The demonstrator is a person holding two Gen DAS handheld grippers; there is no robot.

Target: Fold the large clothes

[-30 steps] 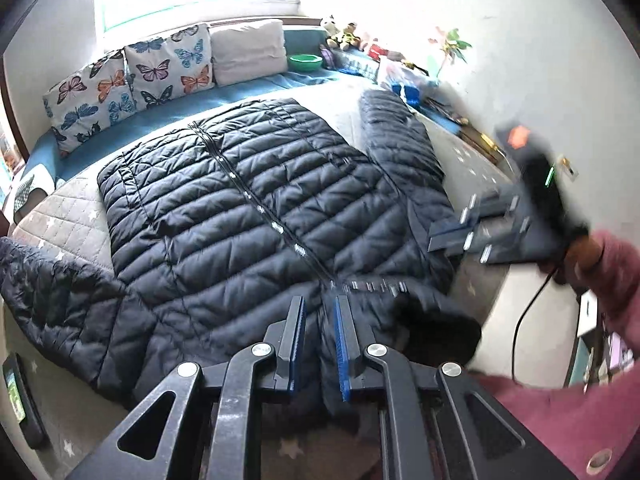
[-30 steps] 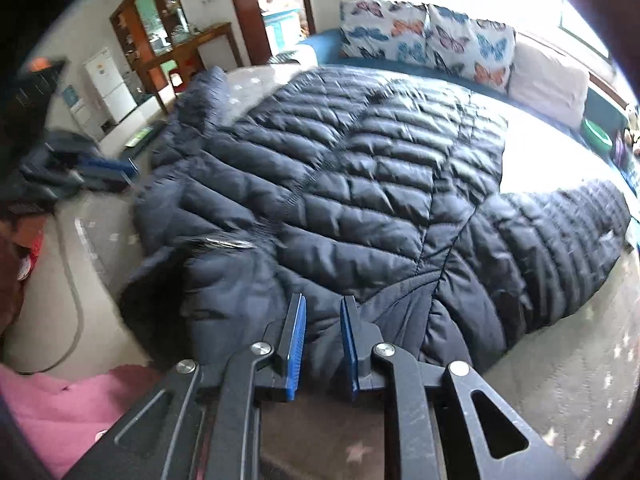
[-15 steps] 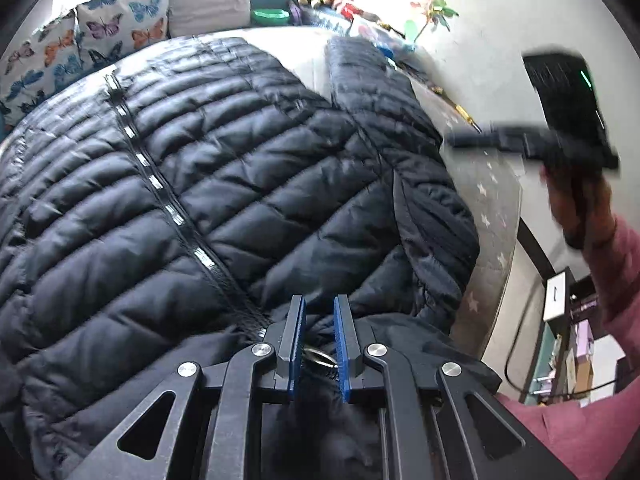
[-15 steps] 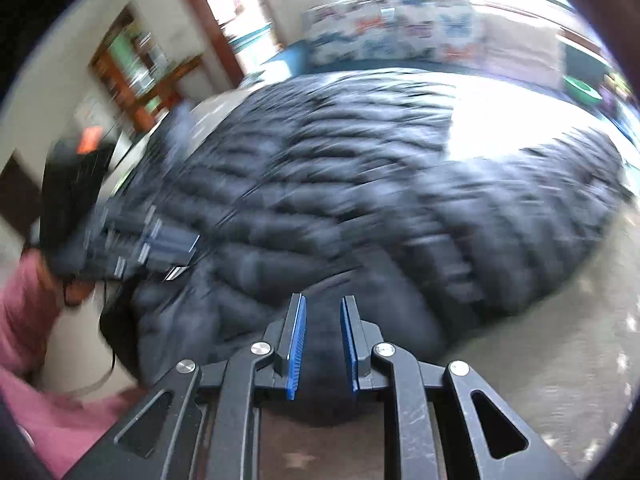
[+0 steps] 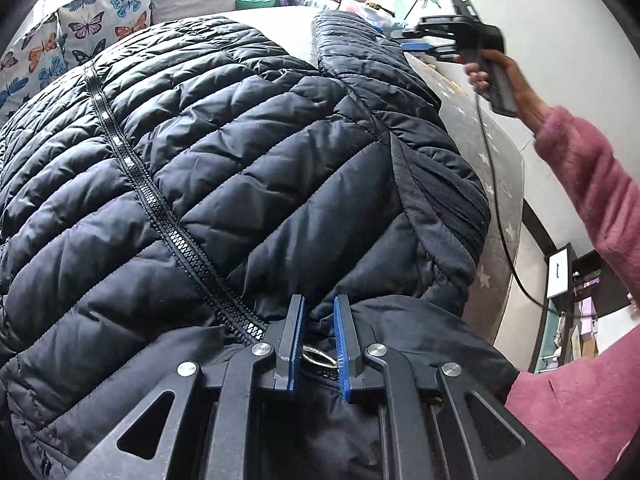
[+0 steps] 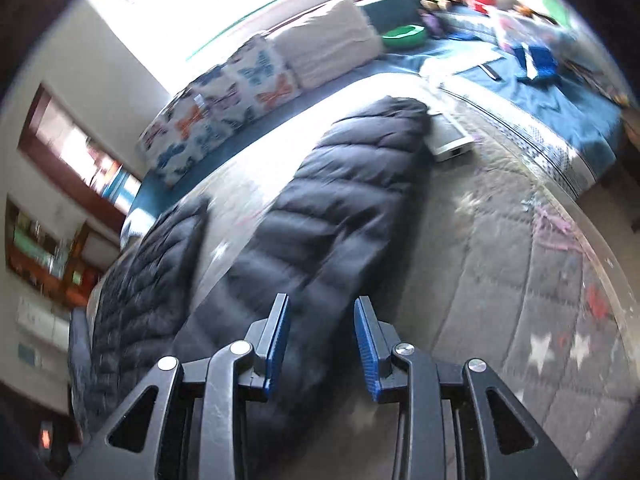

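Note:
A large dark navy quilted puffer jacket (image 5: 224,168) lies spread face up on the bed, zipper (image 5: 132,168) running down its middle. My left gripper (image 5: 319,312) sits at the collar by the zipper's top, jaws narrowly apart around a metal ring (image 5: 316,358), not clamped. My right gripper (image 6: 322,322) is open and hovers above the jacket's right sleeve (image 6: 340,208), which lies stretched out along the bed. The right gripper also shows in the left wrist view (image 5: 424,46), held by a hand in a pink sleeve above the sleeve's far end.
The bed has a grey star-print quilt (image 6: 520,280). Butterfly pillows (image 5: 100,28) and a white pillow (image 6: 332,48) line the far side. A green bowl (image 6: 404,34), toys and a white flat device (image 6: 452,140) lie near the sleeve's end. The bed edge (image 5: 516,216) drops off at right.
My left gripper has moved down onto the collar. My right gripper swung away from the jacket's body to above the right sleeve and opened wider.

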